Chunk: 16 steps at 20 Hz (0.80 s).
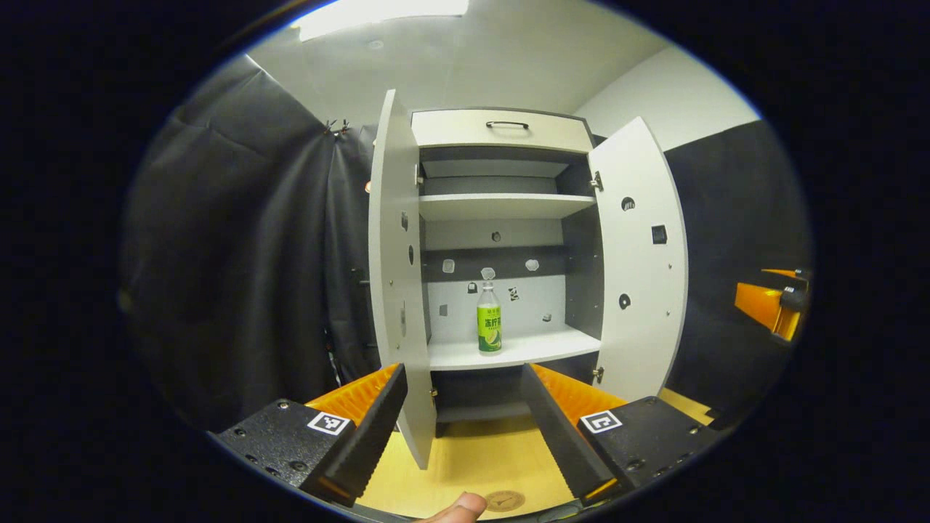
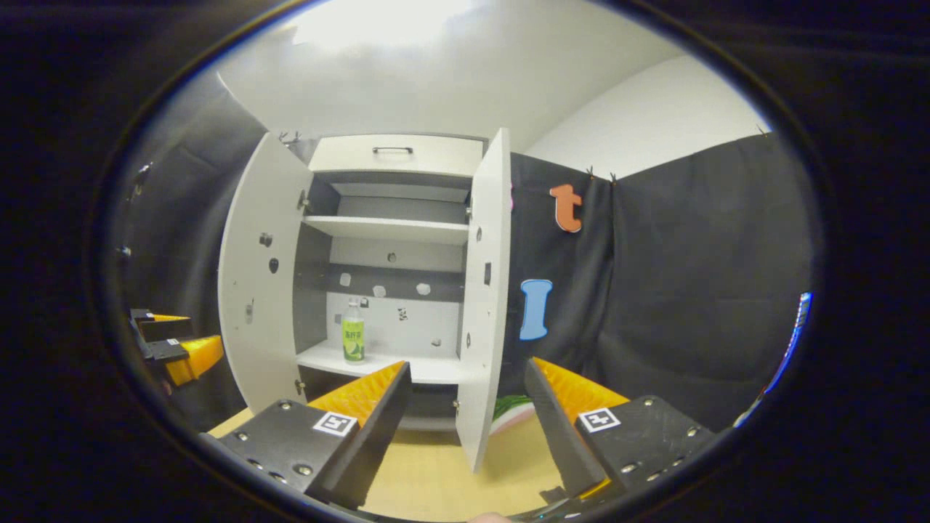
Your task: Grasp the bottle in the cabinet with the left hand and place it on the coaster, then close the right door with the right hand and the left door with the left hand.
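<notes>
Left gripper view: left gripper (image 1: 461, 407) spread wide, facing bottle (image 1: 489, 319).

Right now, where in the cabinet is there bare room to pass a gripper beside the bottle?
The lower shelf is bare on both sides of the bottle, widest toward the right door. The upper shelf is bare too. Tightest spot: the left door edge, just ahead of the left gripper.

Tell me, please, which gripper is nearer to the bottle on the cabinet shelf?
Left, judging by the views. The left gripper faces the bottle almost straight on, the shelf just beyond its open fingers. The right gripper sits off to the right, around the right door.
</notes>
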Each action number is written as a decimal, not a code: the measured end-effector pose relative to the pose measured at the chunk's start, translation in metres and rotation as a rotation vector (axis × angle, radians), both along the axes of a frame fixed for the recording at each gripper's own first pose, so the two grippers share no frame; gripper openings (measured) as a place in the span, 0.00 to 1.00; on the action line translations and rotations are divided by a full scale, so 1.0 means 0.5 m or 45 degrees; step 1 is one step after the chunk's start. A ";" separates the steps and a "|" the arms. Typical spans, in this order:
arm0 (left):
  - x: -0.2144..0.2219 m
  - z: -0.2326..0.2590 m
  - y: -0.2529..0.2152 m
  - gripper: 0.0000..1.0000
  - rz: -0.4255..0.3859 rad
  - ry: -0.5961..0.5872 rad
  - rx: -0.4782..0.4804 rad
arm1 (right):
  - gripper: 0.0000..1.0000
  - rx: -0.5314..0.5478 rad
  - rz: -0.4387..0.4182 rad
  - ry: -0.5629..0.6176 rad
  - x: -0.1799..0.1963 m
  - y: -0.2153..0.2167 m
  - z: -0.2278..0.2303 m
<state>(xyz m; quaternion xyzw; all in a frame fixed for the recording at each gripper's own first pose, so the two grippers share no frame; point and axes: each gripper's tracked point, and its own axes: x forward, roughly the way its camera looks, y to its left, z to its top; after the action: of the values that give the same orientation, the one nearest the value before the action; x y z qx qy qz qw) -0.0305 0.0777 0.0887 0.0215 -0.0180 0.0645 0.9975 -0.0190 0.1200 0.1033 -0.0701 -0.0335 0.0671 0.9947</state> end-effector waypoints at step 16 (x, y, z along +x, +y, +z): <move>0.076 0.022 -0.132 0.99 -0.008 0.076 -0.049 | 0.94 0.097 0.113 -0.022 0.037 -0.063 0.044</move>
<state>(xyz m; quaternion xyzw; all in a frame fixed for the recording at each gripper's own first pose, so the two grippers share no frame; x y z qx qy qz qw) 0.0073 0.0118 0.0996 0.0043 0.0128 0.0609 0.9981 -0.0007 0.0886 0.1254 -0.0312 -0.0475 0.1091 0.9924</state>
